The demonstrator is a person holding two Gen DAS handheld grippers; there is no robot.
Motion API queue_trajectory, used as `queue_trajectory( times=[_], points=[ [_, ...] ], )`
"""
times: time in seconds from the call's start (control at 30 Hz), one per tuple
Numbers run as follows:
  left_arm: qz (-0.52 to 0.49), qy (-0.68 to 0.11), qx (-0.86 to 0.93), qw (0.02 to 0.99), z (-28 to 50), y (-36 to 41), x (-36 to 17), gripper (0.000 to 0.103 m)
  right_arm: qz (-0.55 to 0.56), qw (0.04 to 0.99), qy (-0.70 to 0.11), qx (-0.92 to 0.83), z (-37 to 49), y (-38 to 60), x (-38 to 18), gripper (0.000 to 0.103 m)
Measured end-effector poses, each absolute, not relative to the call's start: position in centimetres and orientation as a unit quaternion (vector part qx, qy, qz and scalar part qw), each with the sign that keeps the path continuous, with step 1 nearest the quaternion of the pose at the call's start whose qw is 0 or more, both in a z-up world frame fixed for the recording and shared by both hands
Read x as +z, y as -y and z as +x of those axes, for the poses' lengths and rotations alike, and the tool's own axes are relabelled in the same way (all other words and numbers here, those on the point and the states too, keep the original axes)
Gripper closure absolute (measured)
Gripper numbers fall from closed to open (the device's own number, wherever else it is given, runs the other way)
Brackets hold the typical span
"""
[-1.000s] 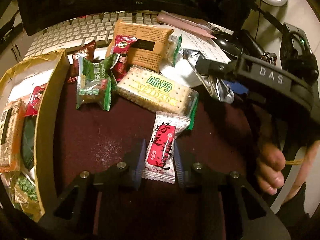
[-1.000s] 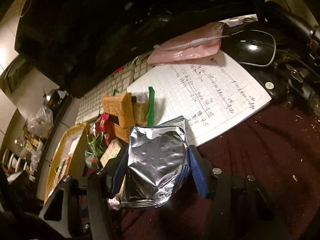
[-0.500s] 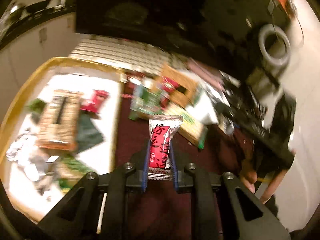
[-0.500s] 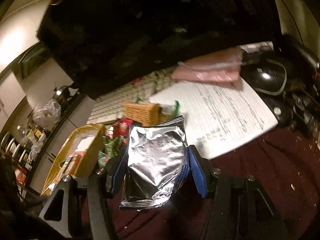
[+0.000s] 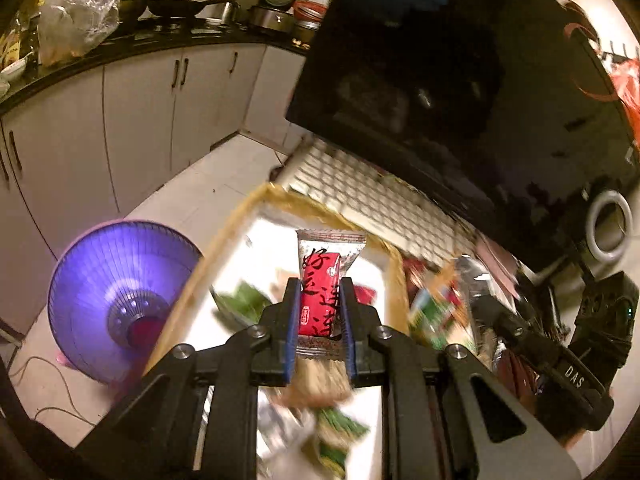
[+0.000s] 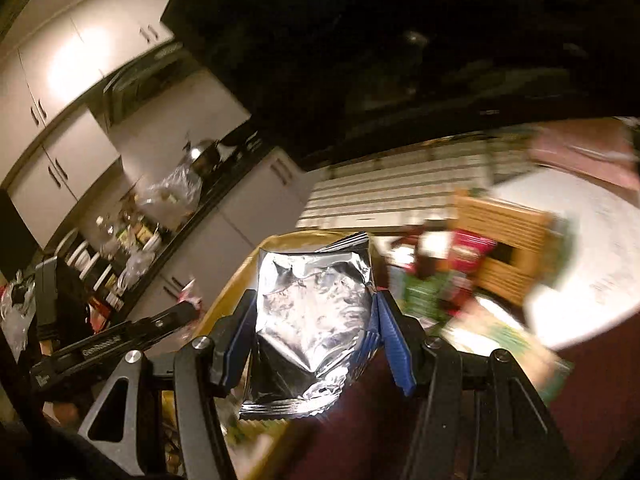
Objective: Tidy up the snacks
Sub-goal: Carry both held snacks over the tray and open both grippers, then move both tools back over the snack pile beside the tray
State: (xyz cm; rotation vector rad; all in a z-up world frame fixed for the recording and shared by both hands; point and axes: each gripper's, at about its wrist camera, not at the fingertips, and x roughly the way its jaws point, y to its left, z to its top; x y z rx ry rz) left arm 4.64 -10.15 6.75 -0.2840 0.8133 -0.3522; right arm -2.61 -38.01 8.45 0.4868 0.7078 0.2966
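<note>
My left gripper [image 5: 319,316] clamps the red candy [image 5: 320,300] above the box [image 5: 240,216], right gripper [image 6: 316,340] pinching the foil bag [image 6: 312,320] nearby, both poised for dropping in.

A table covered with a dark red cloth [image 6: 592,392] is seen in both views. On it a gold-edged tray [image 5: 240,216] is placed at the left side, and behind the tray a white keyboard [image 5: 360,188] is laid along the foot of a black monitor [image 5: 460,80]. Just beside the right edge of the tray a loose pile of snack packets [image 6: 436,280] is spread on the cloth; its details are blurred. Among them an orange biscuit packet [image 6: 504,236] is recognised. A white sheet of paper [image 6: 592,240] with writing is laid to the right of the pile, and a pink object [image 6: 580,148] is seen behind it.
</note>
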Motion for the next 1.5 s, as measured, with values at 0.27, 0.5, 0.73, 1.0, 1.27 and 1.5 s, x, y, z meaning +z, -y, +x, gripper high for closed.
queue_trajectory(
  times=[0.27, 0.5, 0.73, 1.0, 1.27, 1.5],
  points=[
    [-0.071, -0.462, -0.136, 0.874, 11.1, 11.8, 3.5, 0.083, 0.2, 0.889, -0.398, 0.108, 3.9, 33.5, 4.1, 0.045],
    [-0.062, -0.528, -0.135, 0.836, 13.4, 12.7, 0.9, 0.072, 0.144, 0.902, -0.4, 0.078, 4.3, 32.0, 2.9, 0.043],
    [-0.085, -0.5, -0.161, 0.846, 11.6, 11.4, 2.8, 0.037, 0.153, 0.907, -0.38, 0.095, 3.9, 32.1, 2.9, 0.042],
    [-0.089, -0.415, -0.15, 0.893, 6.1, 9.6, 6.4, 0.029, 0.165, 0.91, -0.362, 0.118, 3.4, 32.4, 3.1, 0.037],
    [-0.091, -0.374, -0.144, 0.912, 3.7, 10.1, 6.4, 0.026, 0.196, 0.908, -0.347, 0.131, 1.1, 33.0, 5.2, 0.037],
    [-0.09, -0.37, -0.155, 0.912, 2.5, 10.4, 7.3, 0.026, 0.214, 0.9, -0.359, 0.126, -1.6, 34.5, 5.1, 0.037]
  ],
)
